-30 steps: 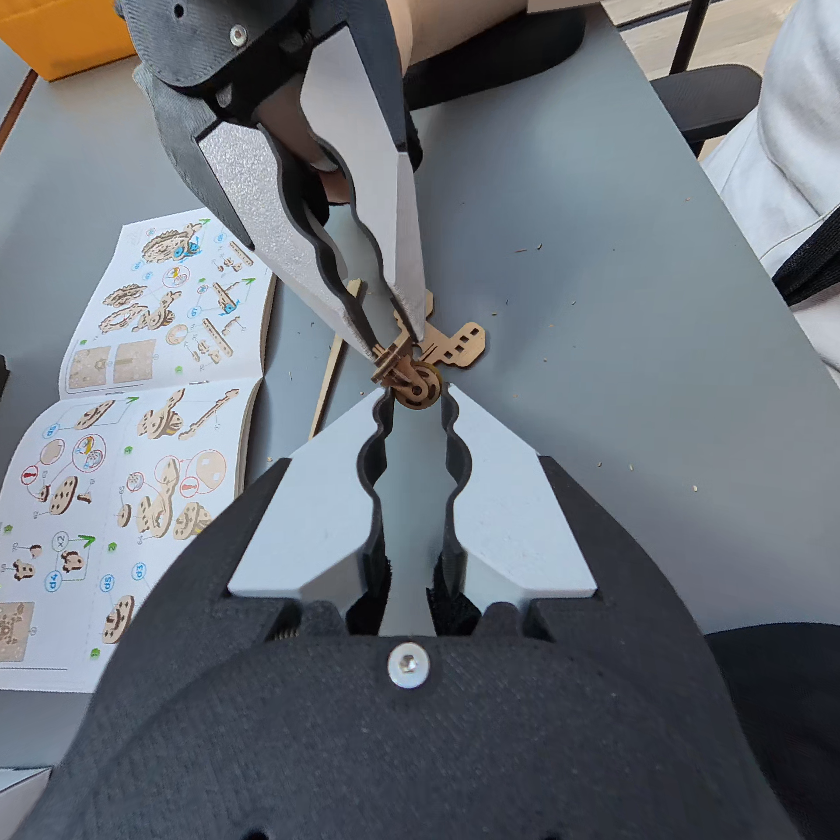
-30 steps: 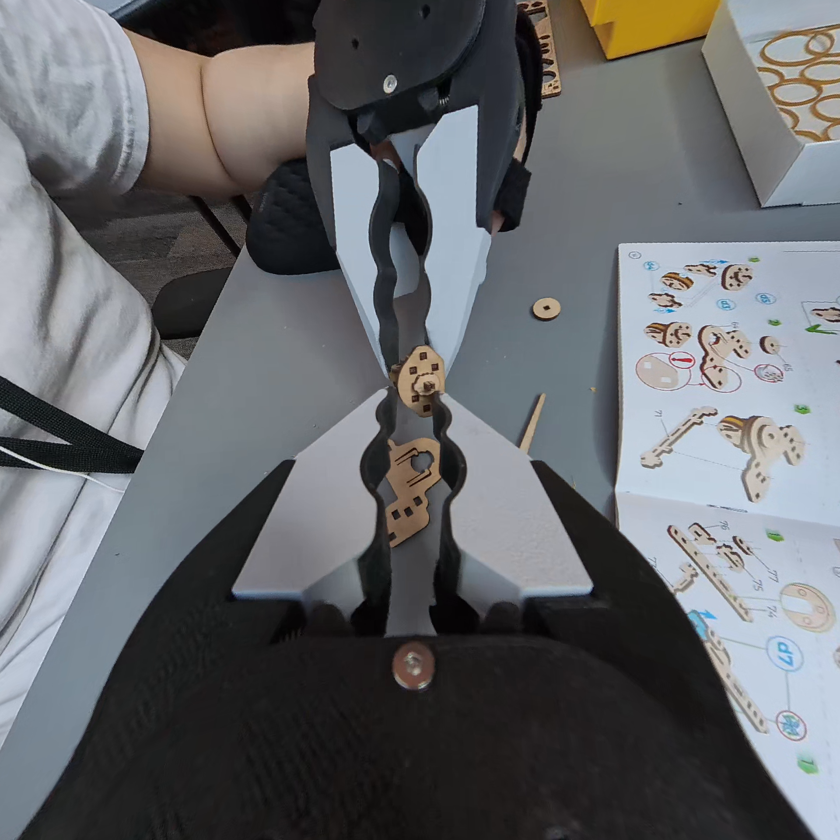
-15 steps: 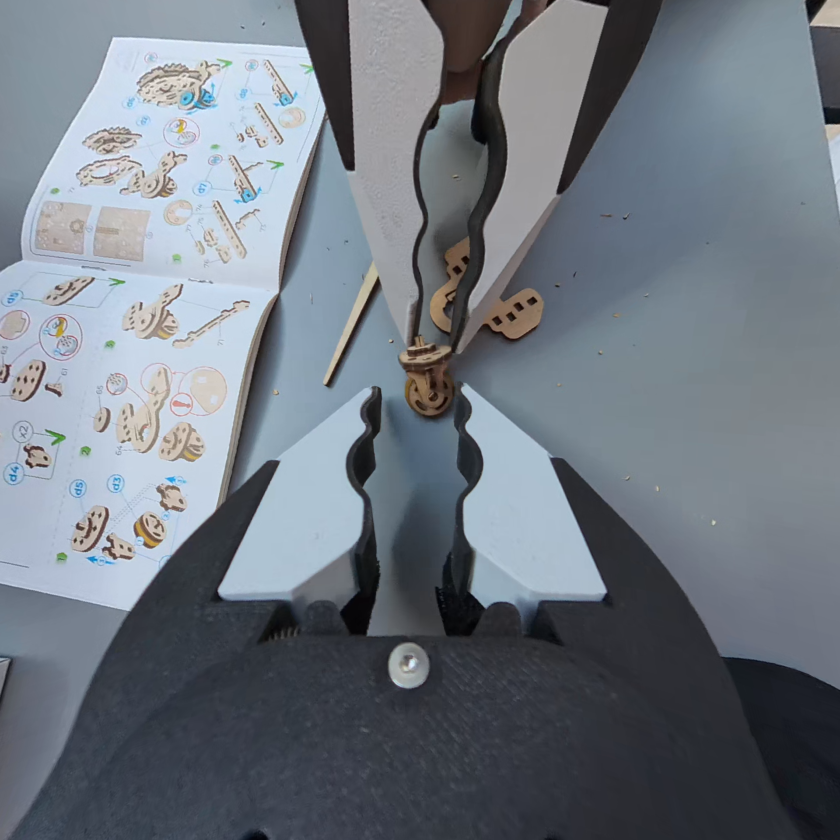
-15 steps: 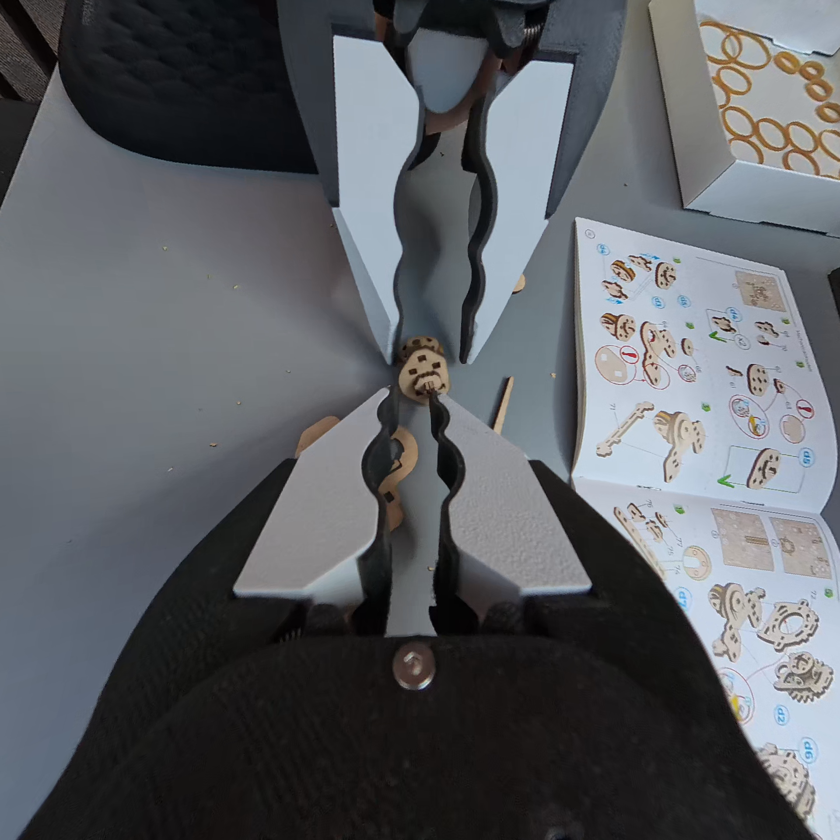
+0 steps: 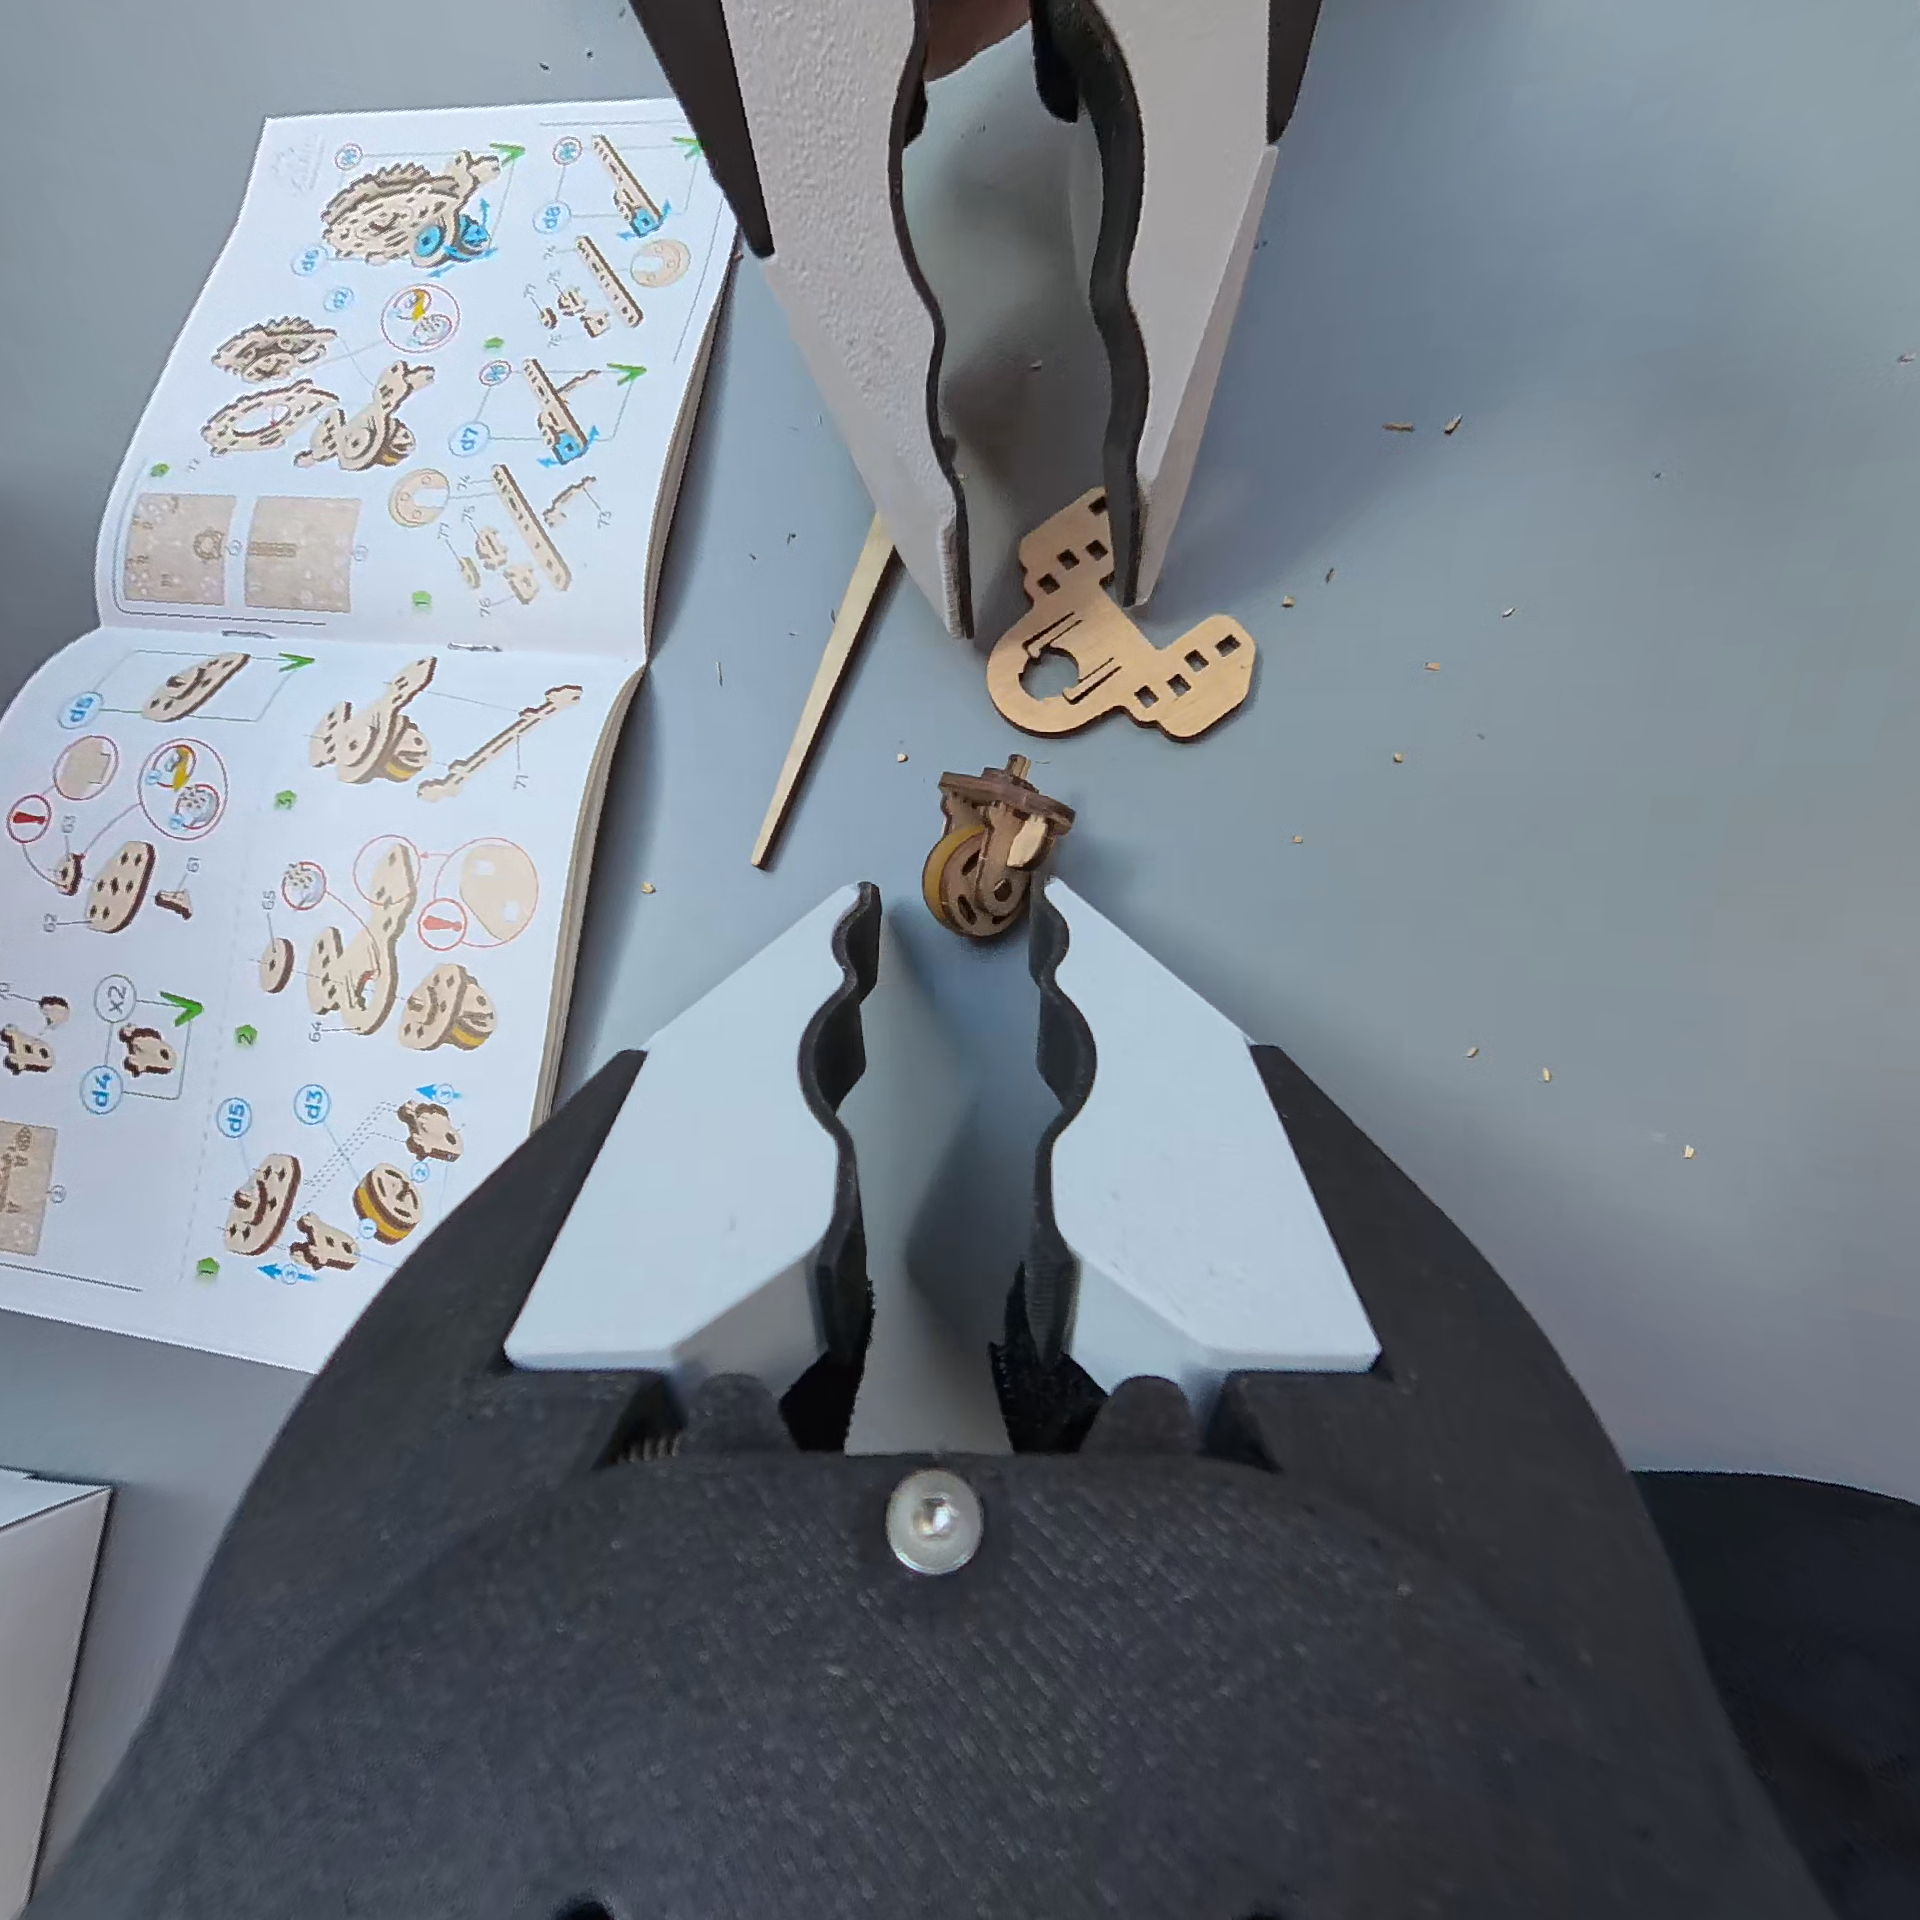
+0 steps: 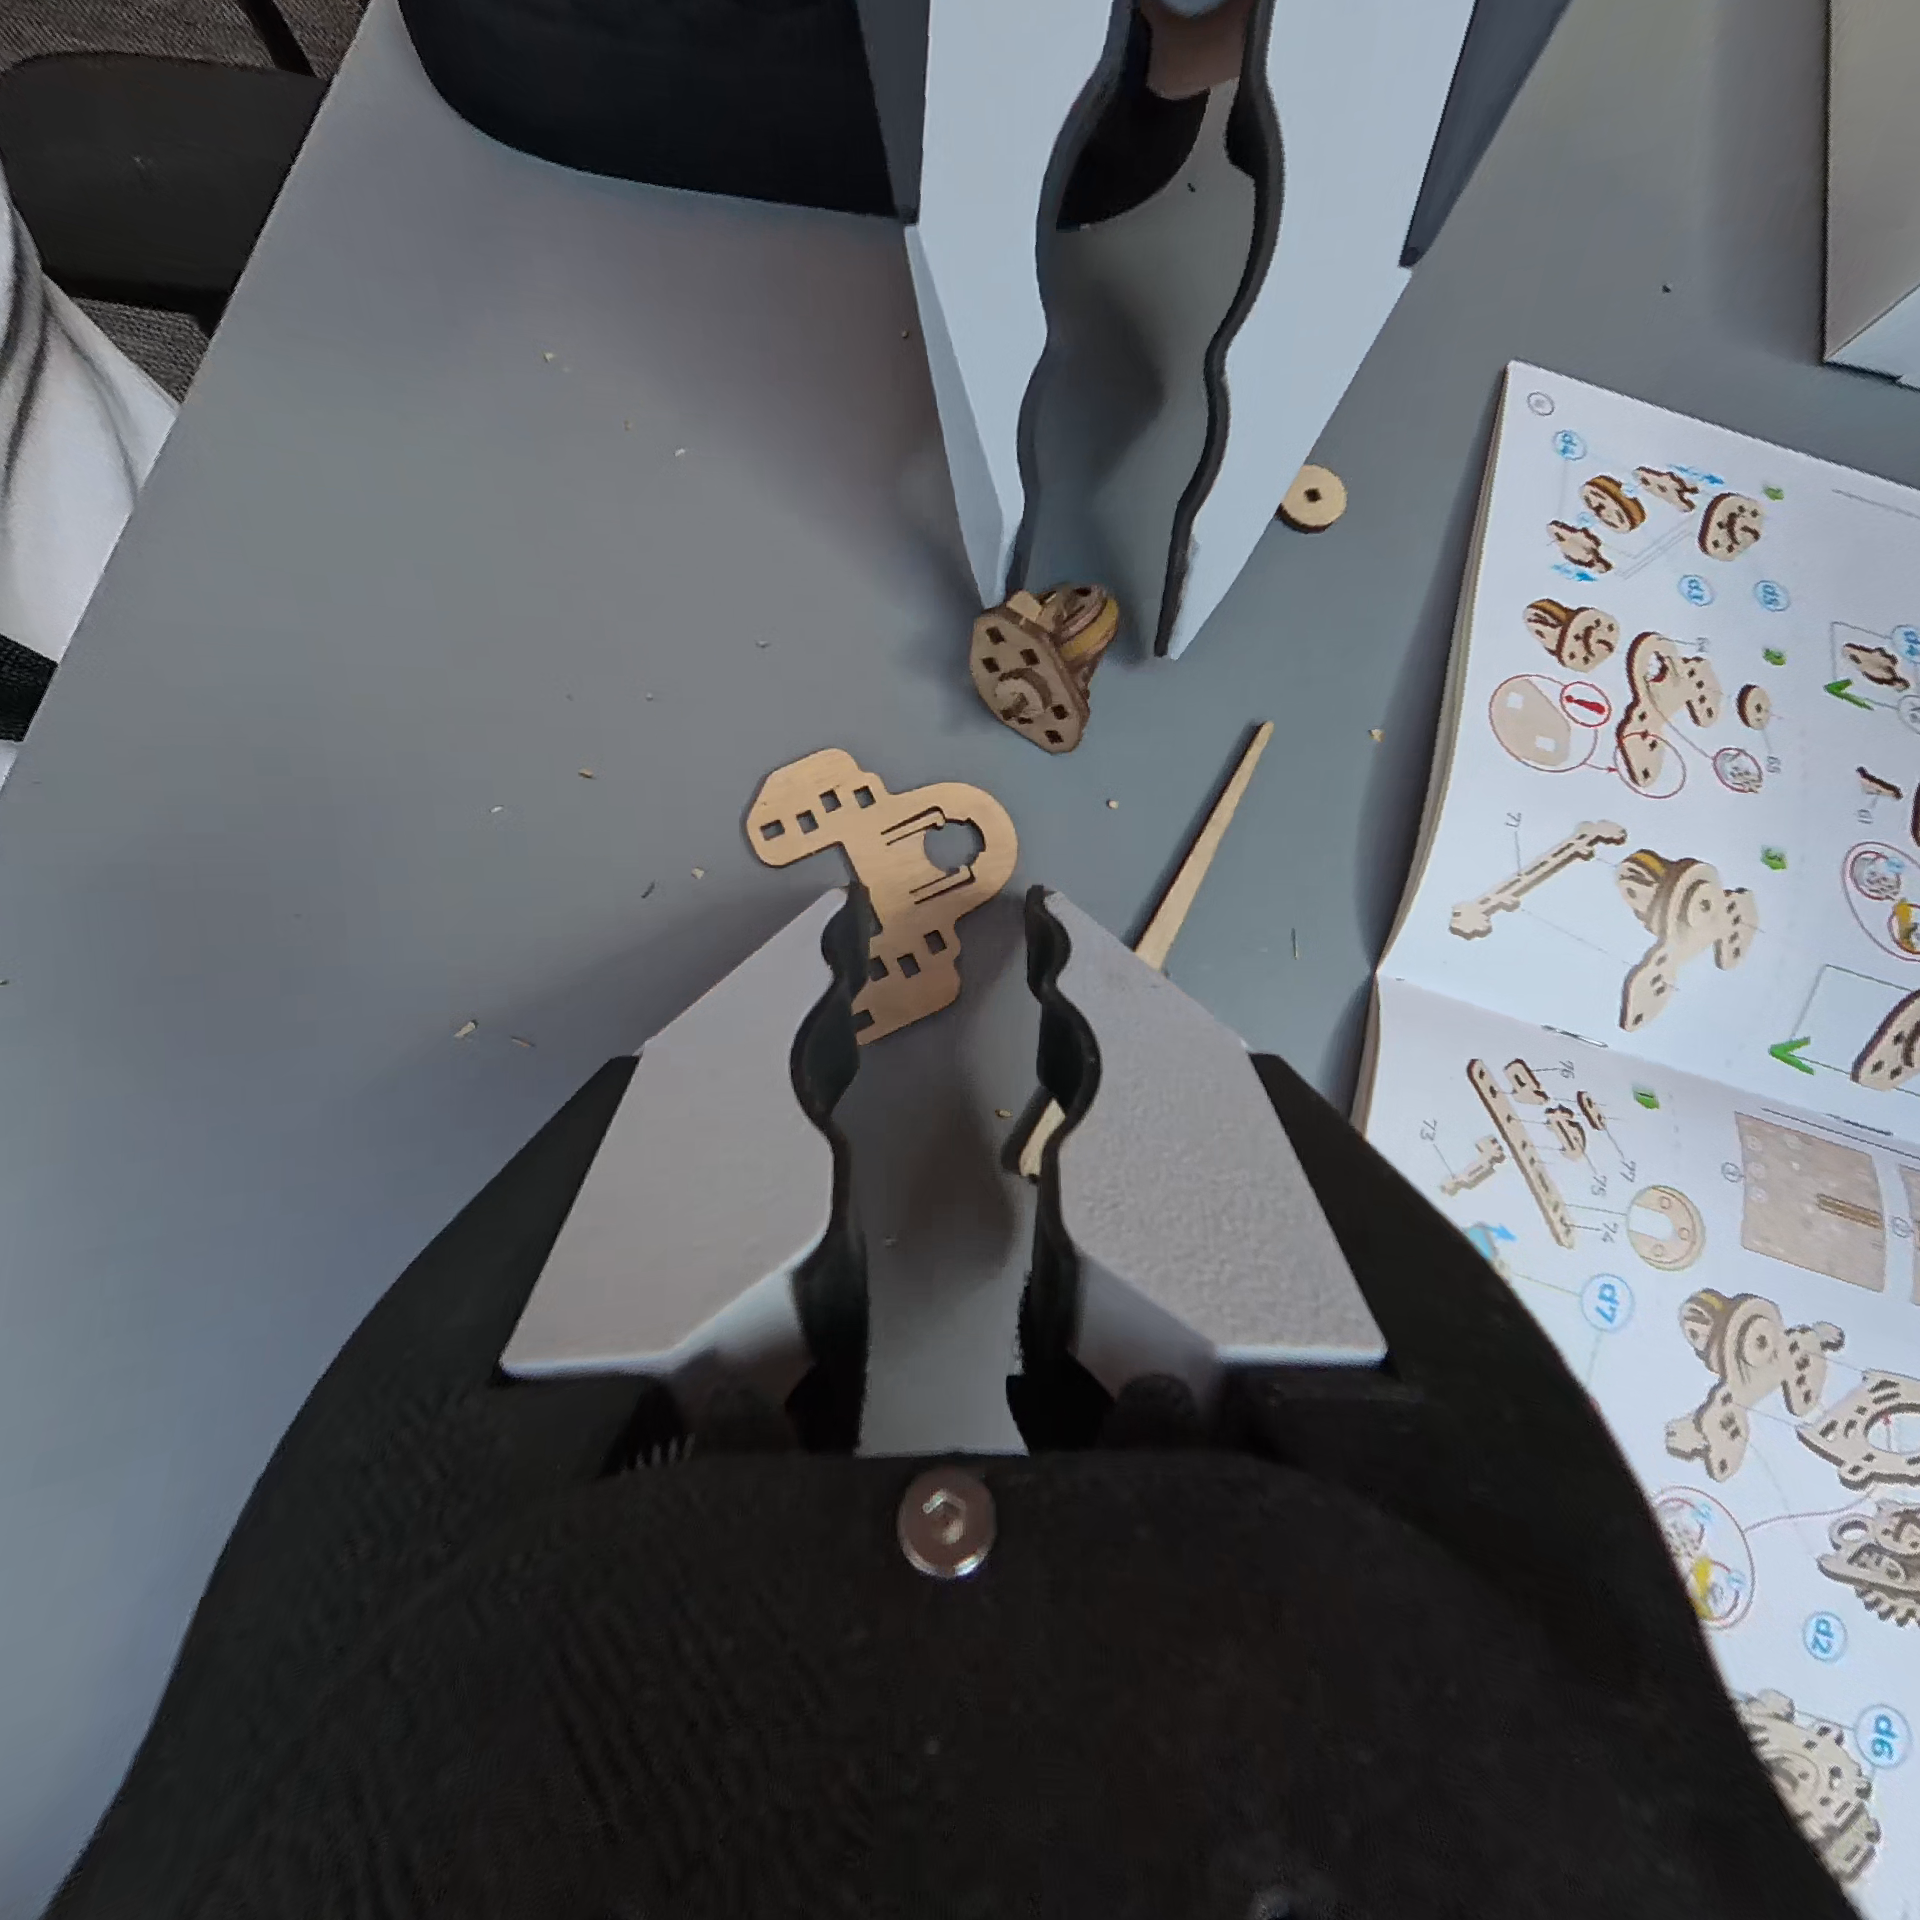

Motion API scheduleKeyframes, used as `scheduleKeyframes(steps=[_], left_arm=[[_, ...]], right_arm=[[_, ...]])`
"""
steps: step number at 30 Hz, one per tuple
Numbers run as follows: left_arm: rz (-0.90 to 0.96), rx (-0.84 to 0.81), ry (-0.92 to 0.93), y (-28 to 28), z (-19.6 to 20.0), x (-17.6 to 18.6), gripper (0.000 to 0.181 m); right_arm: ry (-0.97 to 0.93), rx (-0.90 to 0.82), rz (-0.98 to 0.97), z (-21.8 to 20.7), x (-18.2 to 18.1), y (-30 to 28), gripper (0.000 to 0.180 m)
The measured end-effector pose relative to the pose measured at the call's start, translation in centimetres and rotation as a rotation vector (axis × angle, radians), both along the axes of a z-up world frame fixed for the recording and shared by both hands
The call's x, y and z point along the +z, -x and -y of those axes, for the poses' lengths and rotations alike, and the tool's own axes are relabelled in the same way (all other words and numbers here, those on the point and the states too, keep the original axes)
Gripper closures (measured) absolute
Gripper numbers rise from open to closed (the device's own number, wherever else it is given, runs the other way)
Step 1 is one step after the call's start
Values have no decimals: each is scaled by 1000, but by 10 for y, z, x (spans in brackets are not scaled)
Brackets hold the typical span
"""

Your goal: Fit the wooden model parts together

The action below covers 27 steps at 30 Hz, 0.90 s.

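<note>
A small wooden wheel assembly (image 5: 987, 862) lies loose on the grey table (image 5: 1558, 831), just ahead of my left gripper (image 5: 956, 902), which is open and empty. It also shows in the right wrist view (image 6: 1039, 665), between the left gripper's tips (image 6: 1086, 618). A flat wooden plate with square holes (image 6: 883, 842) lies at the tips of my right gripper (image 6: 943, 904), which is open and empty. In the left wrist view the right gripper (image 5: 1044, 608) stands over the far end of that plate (image 5: 1122, 665).
An open instruction booklet (image 5: 343, 675) lies beside the parts, also in the right wrist view (image 6: 1662, 935). A thin wooden stick (image 5: 821, 707) lies between booklet and plate. A small wooden disc (image 6: 1311, 499) sits farther off. A white box (image 6: 1870, 208) stands at the corner. Wood crumbs dot the table. The gap from one gripper's tips to the other's is roughly 6 cm.
The right gripper, shut on the wheel assembly before, has opened and let it go. The assembly now lies on the table. Both grippers have drawn apart, and the left jaws stand wider.
</note>
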<state>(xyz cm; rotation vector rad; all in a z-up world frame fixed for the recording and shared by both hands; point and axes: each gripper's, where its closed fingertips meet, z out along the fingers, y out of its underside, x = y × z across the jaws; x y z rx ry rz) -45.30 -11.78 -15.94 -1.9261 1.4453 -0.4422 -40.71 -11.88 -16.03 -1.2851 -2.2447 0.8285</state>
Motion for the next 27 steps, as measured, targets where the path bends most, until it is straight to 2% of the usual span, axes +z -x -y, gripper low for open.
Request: scheduleKeyframes(steps=[4,6,11,15,18,20,23,25,27], left_arm=[[16,3,9,4,0,3,153],[20,6,0,6,-1,7,153],[119,-8,-48,-1,1,32,153],[199,-104,-156,-24,16,54,147],[159,-141,-305,-42,23,58,141],[122,-154,-387,-52,25,58,141],[89,-145,-462,-55,23,58,154],[103,-165,-450,-54,25,58,170],[128,-173,-417,-54,26,58,172]], right_arm=[[12,-21,36,0,-3,-4,150],[-21,-3,37,1,-3,-6,165],[-64,-13,60,1,-1,-12,166],[179,-124,54,0,21,-15,167],[436,-189,31,5,42,-12,167],[543,-207,38,10,49,-9,167],[606,-177,41,18,54,-7,167],[608,-179,51,20,52,-5,167],[629,-178,71,23,50,-4,167]])
